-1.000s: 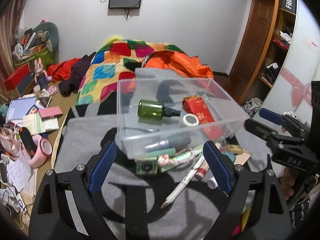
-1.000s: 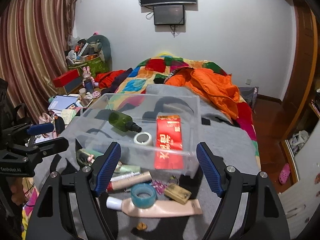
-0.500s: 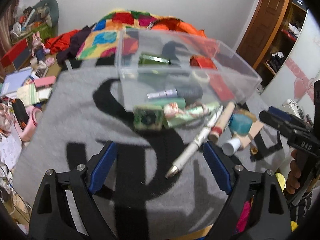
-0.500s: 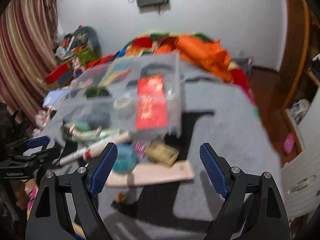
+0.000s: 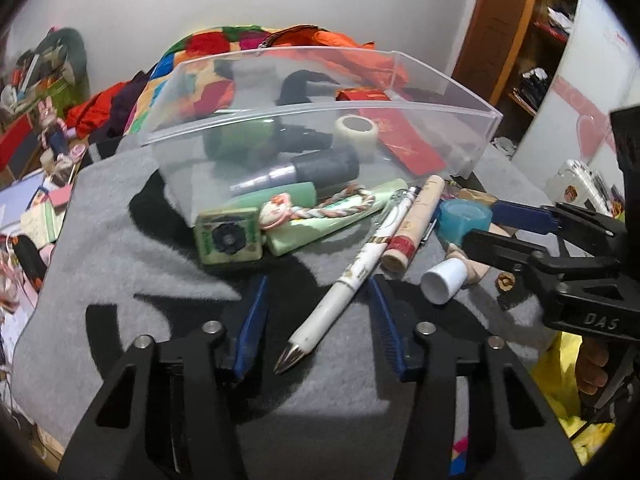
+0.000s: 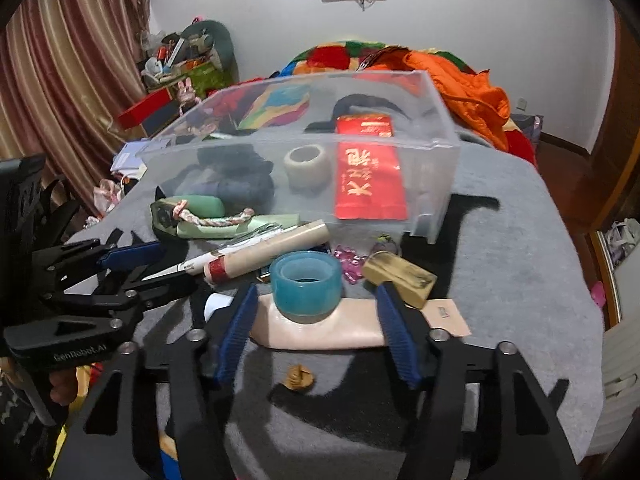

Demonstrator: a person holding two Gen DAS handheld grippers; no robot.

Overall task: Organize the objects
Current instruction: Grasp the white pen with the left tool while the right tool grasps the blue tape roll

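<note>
Left wrist view: the left tongs [image 5: 316, 316] stand part open, their jaws having just been closing, with the tip end of one white pen [image 5: 352, 276] lying between the pads; neither pad presses on it. The pen is judged light, stiff and smooth, so it may roll or slip; take it across the barrel, back from the pointed metal tip. Just beyond the tongs lie one green tin [image 5: 229, 236], one pale green tube [image 5: 320, 220] with a braided cord over it, and one beige tube with a red band [image 5: 416, 224]. Farther ahead stands one clear plastic bin [image 5: 320, 120], which holds one white tape roll [image 5: 356, 130], one red envelope [image 5: 408, 144] and dark bottles too blurred to count. Right wrist view: the right tongs [image 6: 316, 320] are also part open, jaws having just been closing, and straddle one flat beige tube [image 6: 320, 332] with one blue tape roll [image 6: 306, 282] resting on it; the pads touch neither. The roll is judged light, rigid and slick-walled; grip it across its outer wall. The tube is judged soft and would give under the pads, so its stiffer capped end is the better hold. Right of the tongs lies one gold block [image 6: 400, 278]; below them, one small brown nut-like piece [image 6: 298, 376]. All rest on one grey blanket [image 6: 500, 280].
</note>
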